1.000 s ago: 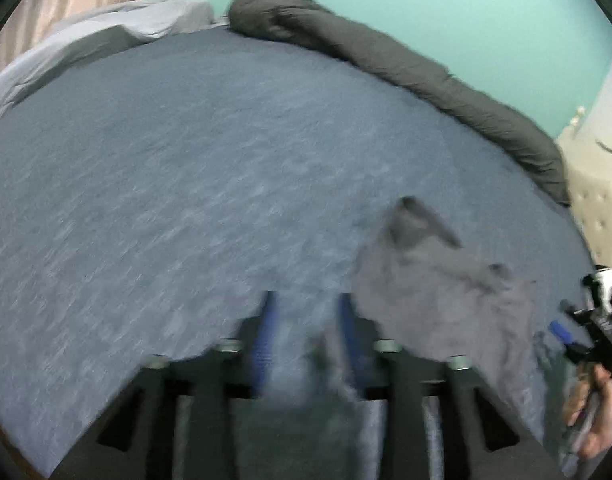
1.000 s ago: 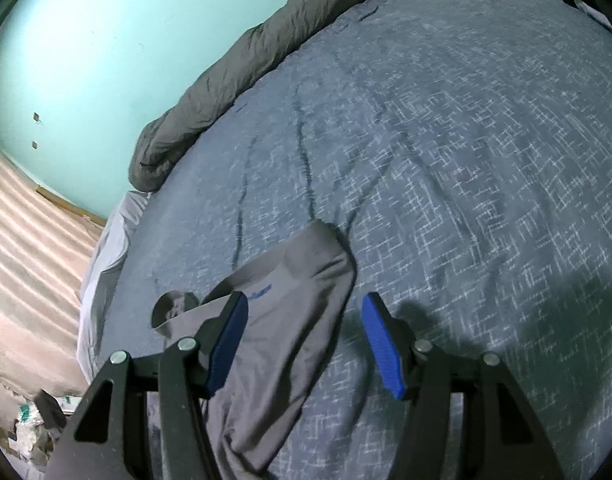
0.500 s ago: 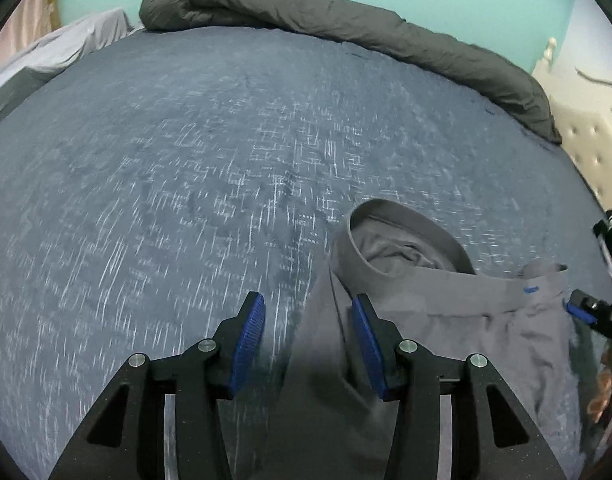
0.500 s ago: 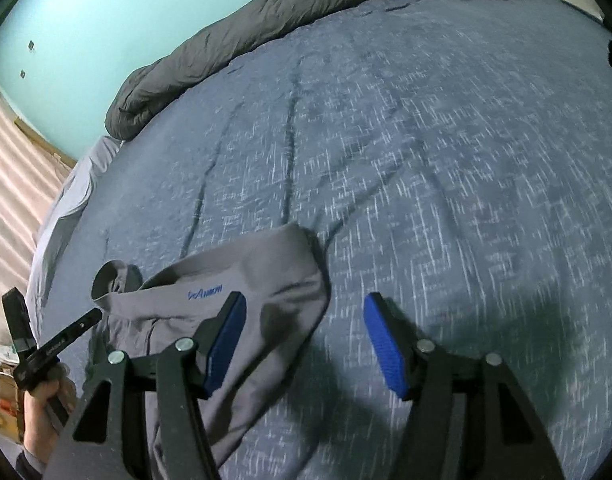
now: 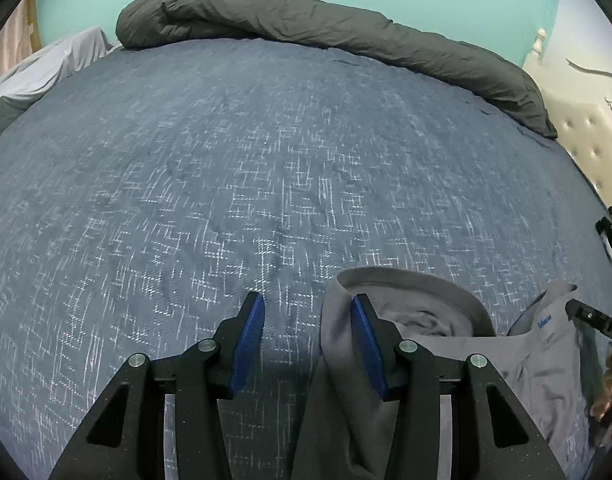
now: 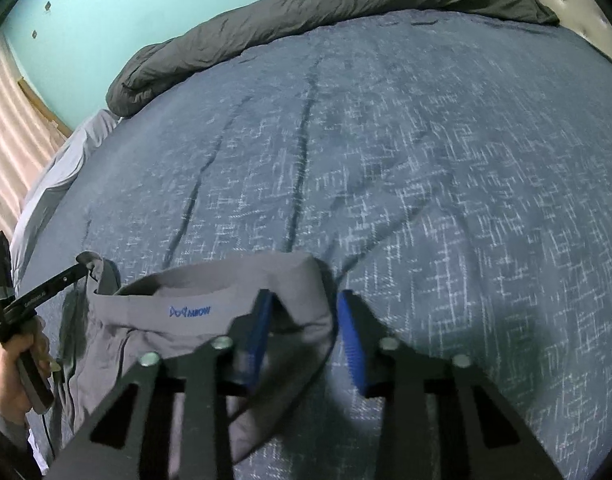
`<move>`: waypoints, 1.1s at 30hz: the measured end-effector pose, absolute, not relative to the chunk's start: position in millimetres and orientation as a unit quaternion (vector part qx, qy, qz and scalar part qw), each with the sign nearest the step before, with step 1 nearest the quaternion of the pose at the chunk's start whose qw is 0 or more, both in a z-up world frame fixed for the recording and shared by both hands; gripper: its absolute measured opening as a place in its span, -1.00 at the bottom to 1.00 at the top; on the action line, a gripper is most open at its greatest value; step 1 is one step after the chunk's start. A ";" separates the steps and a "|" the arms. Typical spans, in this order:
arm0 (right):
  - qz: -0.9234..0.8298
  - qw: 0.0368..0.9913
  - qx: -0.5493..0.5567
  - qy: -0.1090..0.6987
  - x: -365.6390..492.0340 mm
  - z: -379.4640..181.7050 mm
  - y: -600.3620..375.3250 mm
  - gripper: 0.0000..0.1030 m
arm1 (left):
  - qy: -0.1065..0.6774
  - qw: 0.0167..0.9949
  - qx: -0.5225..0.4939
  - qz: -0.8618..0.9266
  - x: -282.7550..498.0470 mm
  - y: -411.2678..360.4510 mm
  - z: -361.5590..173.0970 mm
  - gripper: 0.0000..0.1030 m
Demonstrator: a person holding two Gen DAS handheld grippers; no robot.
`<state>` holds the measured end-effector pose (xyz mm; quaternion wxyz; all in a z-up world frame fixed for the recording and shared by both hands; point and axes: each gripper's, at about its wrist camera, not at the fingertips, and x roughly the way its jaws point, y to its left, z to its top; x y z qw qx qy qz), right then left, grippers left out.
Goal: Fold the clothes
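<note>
Closing on the near right corner of the grey trousers (image 6: 154, 332), the right hand-held gripper (image 6: 304, 332) has a ridge of waistband cloth between its blue pads; the jaws are narrowing, and blur hides whether they press yet. The left hand-held gripper (image 5: 306, 344) is open over the other waistband corner: one pad sits against the cloth edge, the other over bare bedspread (image 5: 266, 160), so nothing is pinched there. The trousers lie crumpled at the near edge of the bed, waistband towards the rolled duvet (image 5: 346, 40).

Risks, as judged:
- Right jaws may catch only the top layer; a lift would then open the waistband rather than carry it.
- Left jaws, set half off the cloth, may close on bedspread or on nothing.
- Uneven grips would skew the fold.
</note>
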<state>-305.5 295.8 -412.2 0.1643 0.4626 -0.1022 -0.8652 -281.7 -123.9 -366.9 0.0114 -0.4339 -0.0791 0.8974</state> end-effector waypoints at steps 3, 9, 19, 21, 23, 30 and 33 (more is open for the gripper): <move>-0.869 0.167 0.459 -0.085 -305.0 -411.3 288.6 -0.85 | -0.079 0.021 -0.432 0.898 -280.3 -124.9 -366.3 -0.08; -0.892 0.161 0.414 -0.083 -296.7 -392.4 290.3 -0.96 | -0.083 0.031 -0.408 0.909 -275.1 -124.0 -351.0 -0.95; -0.894 0.147 0.405 -0.122 -302.9 -393.1 310.9 -0.96 | -0.115 0.029 -0.392 0.912 -278.2 -132.0 -340.9 -1.00; -0.889 0.144 0.416 -0.127 -308.0 -399.1 307.7 -0.96 | -0.115 0.038 -0.410 0.904 -279.7 -129.2 -343.8 -0.98; -0.882 0.143 0.426 -0.138 -310.3 -403.8 310.3 -0.96 | -0.088 0.047 -0.436 0.895 -279.4 -120.0 -346.3 -0.63; -0.879 0.145 0.431 -0.140 -311.8 -404.3 308.7 -0.96 | -0.002 0.039 -0.465 0.884 -263.9 -103.3 -337.3 -0.12; -0.879 0.145 0.431 -0.140 -311.3 -403.5 307.4 -0.96 | 0.012 0.060 -0.464 0.884 -263.2 -98.3 -338.4 -0.02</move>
